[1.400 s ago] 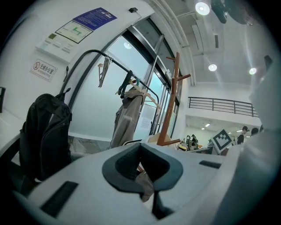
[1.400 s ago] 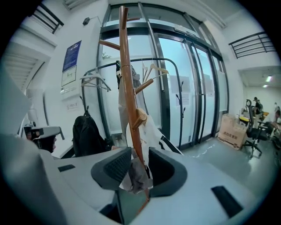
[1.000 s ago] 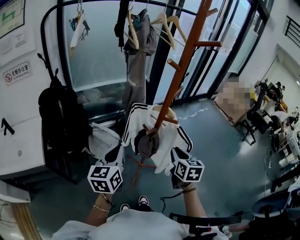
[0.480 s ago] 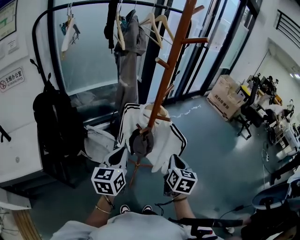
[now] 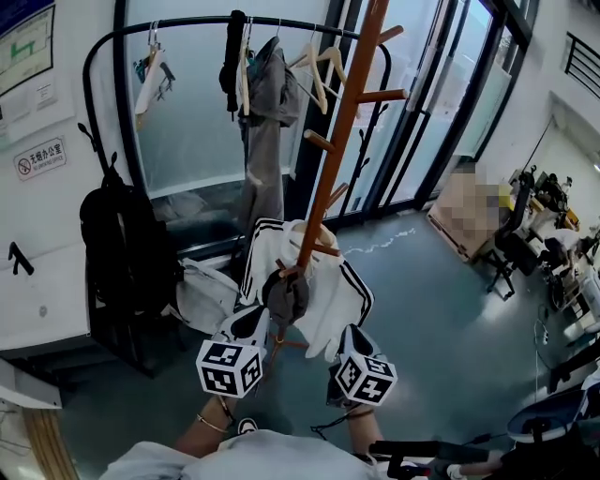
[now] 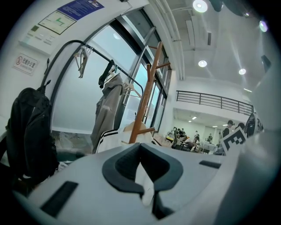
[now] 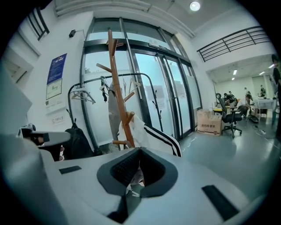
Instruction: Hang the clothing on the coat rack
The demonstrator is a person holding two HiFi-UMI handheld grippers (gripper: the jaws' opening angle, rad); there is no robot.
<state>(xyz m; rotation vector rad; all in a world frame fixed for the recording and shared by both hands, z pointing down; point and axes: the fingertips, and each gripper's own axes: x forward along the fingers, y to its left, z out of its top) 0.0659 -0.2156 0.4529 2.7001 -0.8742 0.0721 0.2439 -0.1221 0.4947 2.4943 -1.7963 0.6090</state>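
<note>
The brown wooden coat rack (image 5: 339, 141) stands in front of me, its pole also showing in the right gripper view (image 7: 117, 88). A white jacket with black stripes (image 5: 333, 281) drapes over its lower pegs, with a dark grey cap (image 5: 286, 292) hanging in front. My left gripper (image 5: 249, 326) is shut on the jacket's left lower edge; white cloth (image 6: 147, 193) sits pinched between its jaws. My right gripper (image 5: 347, 337) is shut on the right lower edge, with pale fabric (image 7: 133, 181) between the jaws.
A black garment rail (image 5: 187, 23) behind holds hangers and a grey garment (image 5: 264, 122). A black backpack (image 5: 122, 244) hangs at left, with a pale bag (image 5: 204, 292) beside it. Glass doors stand behind the rack. Office chairs (image 5: 511, 253) are at right.
Both grippers have drawn slightly nearer to me and closer together, the right one dropping lower. The jacket stays draped on the rack.
</note>
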